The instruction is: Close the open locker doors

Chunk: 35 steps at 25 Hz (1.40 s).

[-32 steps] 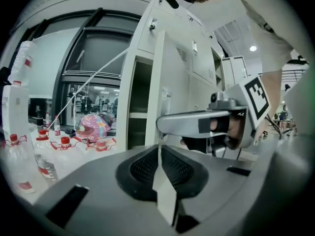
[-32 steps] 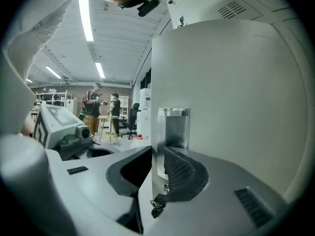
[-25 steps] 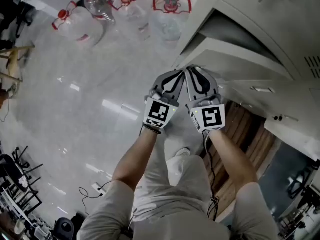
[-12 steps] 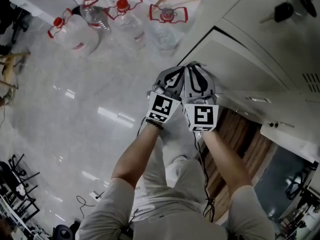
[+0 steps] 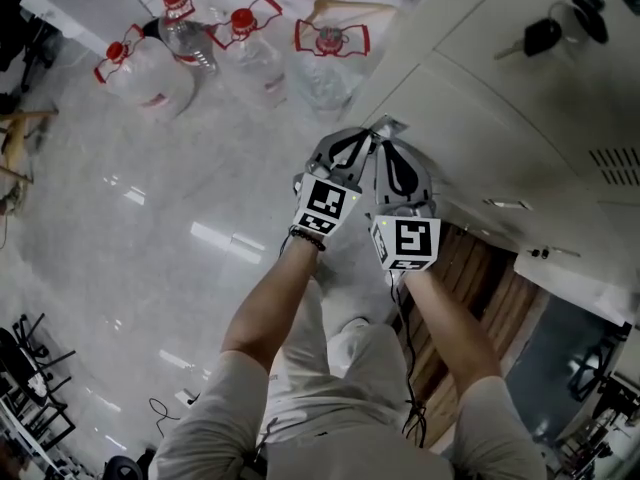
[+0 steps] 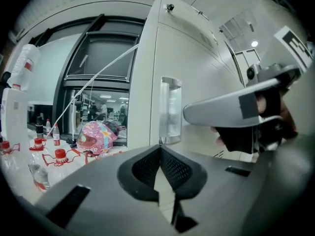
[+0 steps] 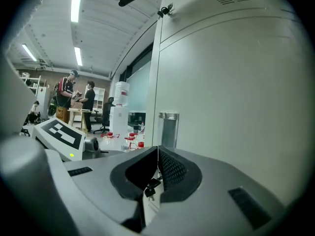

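Left claw: pads shut together, nothing between them; tips at the locker door's left edge, contact unclear.
Right claw: jaws had just been closing and now met, empty; just right of the left claw.
Locker door: white, looked flush with the cabinet front; recessed handle just beyond the tips.
Keys: hung from a door farther right.
Floor: glossy; red-capped bottles far left.
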Available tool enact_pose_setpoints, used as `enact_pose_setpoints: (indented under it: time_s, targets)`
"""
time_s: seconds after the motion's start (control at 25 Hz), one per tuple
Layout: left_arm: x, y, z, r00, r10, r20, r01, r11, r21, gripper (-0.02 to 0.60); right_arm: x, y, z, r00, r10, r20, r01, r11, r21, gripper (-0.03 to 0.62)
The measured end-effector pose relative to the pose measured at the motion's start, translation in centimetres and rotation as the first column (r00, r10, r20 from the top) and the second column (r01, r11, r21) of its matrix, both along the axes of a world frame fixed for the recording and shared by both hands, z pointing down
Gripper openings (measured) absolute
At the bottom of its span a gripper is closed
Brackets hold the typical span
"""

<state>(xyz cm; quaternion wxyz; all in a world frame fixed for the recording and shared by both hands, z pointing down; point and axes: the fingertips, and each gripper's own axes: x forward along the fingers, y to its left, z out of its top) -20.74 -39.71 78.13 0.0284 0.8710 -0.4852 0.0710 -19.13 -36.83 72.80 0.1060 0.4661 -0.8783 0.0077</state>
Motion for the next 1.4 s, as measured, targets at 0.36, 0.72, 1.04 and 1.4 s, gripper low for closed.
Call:
enact_pose_setpoints:
  time_s: [0.36,0.72,1.04,1.4]
  targets:
    - [-1.1,2.5,-3.1,0.998,-0.009,0.057,0.01,1.0,-0.012,0.005,2.5,3.6,-4.4,0.995,0.009,0.098,-0.006,1.0,-0.024,0.01]
    - [2.6,12.0,-21.0,1.0,-0.023,-0.018,0.023,1.0,0.004,0.005,13.8,13.2,-17.7,0.962,0.109,0.252,-0.075,0.987,-0.141,0.011]
    - [17.1,17.9,-30.6,0.998,0.011,-0.058,-0.009,0.999,0.04,0.005,28.2,19.0,-27.1,0.957,0.151,0.246,-0.148,0.988,-0.031,0.011]
    - [45.7,25.9,-37.6,0.923,0.367,-0.112,-0.361,0.93,0.07,0.005,52.8,28.8,-33.7,0.858,0.456,0.238,-0.478,0.877,0.044,0.011]
